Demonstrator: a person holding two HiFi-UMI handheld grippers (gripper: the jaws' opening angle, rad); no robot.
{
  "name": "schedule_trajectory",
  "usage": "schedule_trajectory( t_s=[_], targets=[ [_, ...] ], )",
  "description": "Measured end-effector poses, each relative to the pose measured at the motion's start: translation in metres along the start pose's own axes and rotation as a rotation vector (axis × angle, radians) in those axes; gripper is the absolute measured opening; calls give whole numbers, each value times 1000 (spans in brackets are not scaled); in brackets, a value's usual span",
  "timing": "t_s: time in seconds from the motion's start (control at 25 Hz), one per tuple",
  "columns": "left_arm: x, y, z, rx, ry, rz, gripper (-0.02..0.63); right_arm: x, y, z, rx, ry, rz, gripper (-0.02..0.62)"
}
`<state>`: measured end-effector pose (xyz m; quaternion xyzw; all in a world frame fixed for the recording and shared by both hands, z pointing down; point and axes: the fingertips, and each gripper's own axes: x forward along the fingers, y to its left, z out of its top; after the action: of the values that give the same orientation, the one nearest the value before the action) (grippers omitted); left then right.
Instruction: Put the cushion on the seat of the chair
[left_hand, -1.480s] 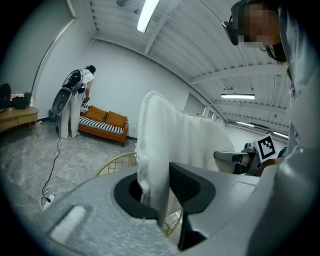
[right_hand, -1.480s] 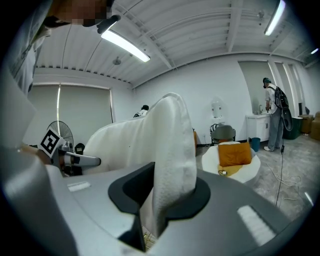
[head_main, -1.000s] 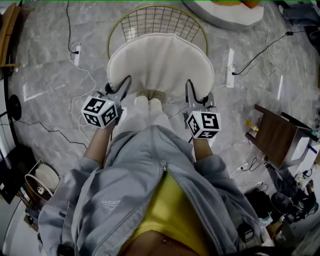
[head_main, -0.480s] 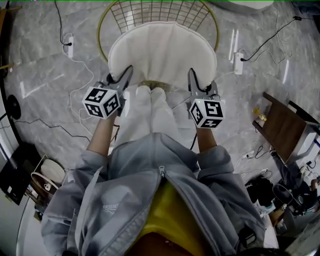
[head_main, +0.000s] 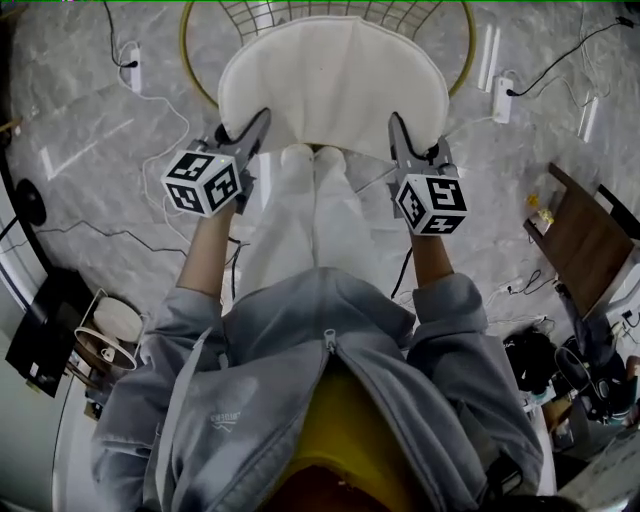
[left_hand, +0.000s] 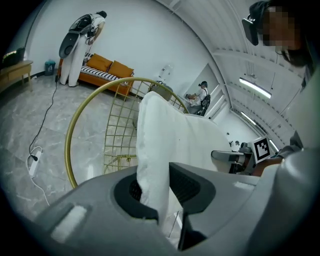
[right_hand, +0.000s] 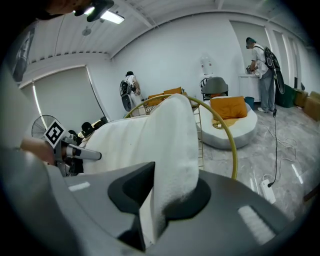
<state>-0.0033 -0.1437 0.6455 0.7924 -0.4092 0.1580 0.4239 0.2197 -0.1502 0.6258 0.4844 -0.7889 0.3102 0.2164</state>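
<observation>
A white fleecy cushion (head_main: 335, 85) hangs spread between my two grippers over the gold wire chair (head_main: 200, 90). My left gripper (head_main: 256, 125) is shut on the cushion's near left edge, and the fabric (left_hand: 155, 150) runs up between its jaws. My right gripper (head_main: 399, 127) is shut on the near right edge, with the cushion (right_hand: 172, 150) pinched between its jaws. The chair's gold ring and wire mesh (left_hand: 115, 130) stand just behind the cushion. The seat itself is hidden under the cushion.
Cables and power strips (head_main: 133, 75) lie on the marble floor on both sides of the chair. A brown side table (head_main: 585, 245) stands at the right and a fan (head_main: 105, 335) at the lower left. A round white bed with an orange pillow (right_hand: 232, 120) lies beyond the chair.
Both grippers have sunk with the cushion, which now covers more of the chair's wire frame. Their grip on the cushion's edges is unchanged.
</observation>
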Motion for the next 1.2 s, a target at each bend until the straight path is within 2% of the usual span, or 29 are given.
schedule_trajectory(
  t_s=[0.28, 0.6, 1.2],
  targets=[
    [28, 24, -27, -39, 52, -24, 72, 30, -16, -34, 34, 55, 4, 72],
    [55, 51, -52, -80, 118, -3, 72, 65, -30, -65, 62, 129, 0, 74],
    [90, 82, -67, -115, 224, 30, 77, 114, -54, -94, 90, 243, -37, 84]
  ],
)
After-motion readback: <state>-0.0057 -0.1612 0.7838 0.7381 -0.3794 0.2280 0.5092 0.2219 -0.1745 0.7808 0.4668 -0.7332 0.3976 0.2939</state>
